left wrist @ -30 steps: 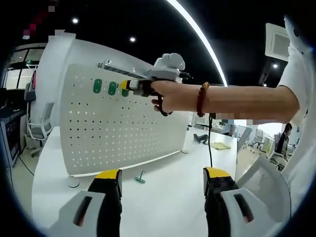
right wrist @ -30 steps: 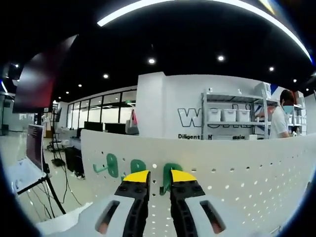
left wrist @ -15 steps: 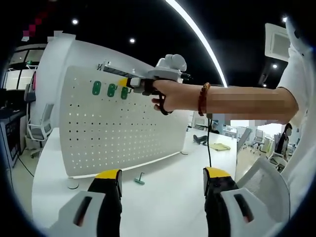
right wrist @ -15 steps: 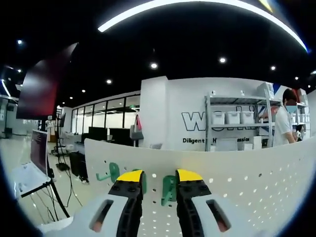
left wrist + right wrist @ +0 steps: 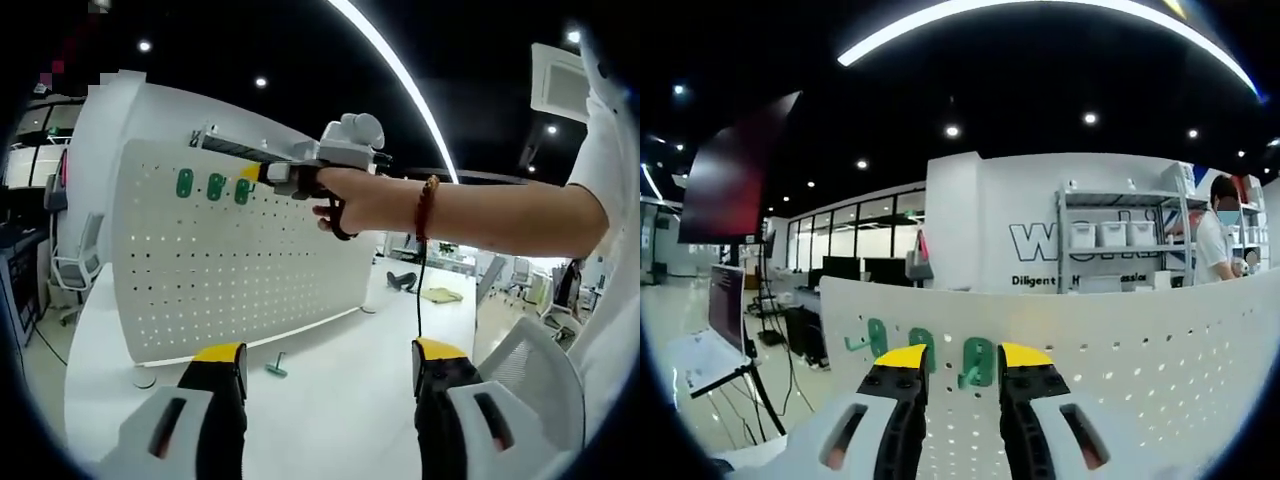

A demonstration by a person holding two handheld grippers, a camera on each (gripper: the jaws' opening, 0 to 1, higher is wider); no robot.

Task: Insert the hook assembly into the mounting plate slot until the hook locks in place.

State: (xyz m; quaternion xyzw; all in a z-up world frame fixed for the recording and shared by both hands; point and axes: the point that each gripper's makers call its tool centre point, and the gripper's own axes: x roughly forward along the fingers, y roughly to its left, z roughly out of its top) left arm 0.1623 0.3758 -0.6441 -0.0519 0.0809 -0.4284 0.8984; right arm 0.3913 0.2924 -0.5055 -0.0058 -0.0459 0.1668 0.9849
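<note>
The white pegboard (image 5: 240, 260) stands upright on the table (image 5: 340, 400). My right gripper (image 5: 962, 352), jaws parted with the third green hook (image 5: 978, 362) between them, seems to release it. My left gripper (image 5: 330, 360) hangs open and empty; next I should check the lock.

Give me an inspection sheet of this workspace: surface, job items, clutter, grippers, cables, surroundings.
Surface: white table, mostly bare.
Job's things: white pegboard upright; three green hooks along its top row; a fourth green hook lying on the table.
Clutter: nothing seen.
Grippers: left hand-held gripper open, empty; right hand-held gripper open, jaws either side of a mounted hook.
Cables: black cable hanging below the person's arm.
Surroundings: office, shelving with bins, ceiling lights.
</note>
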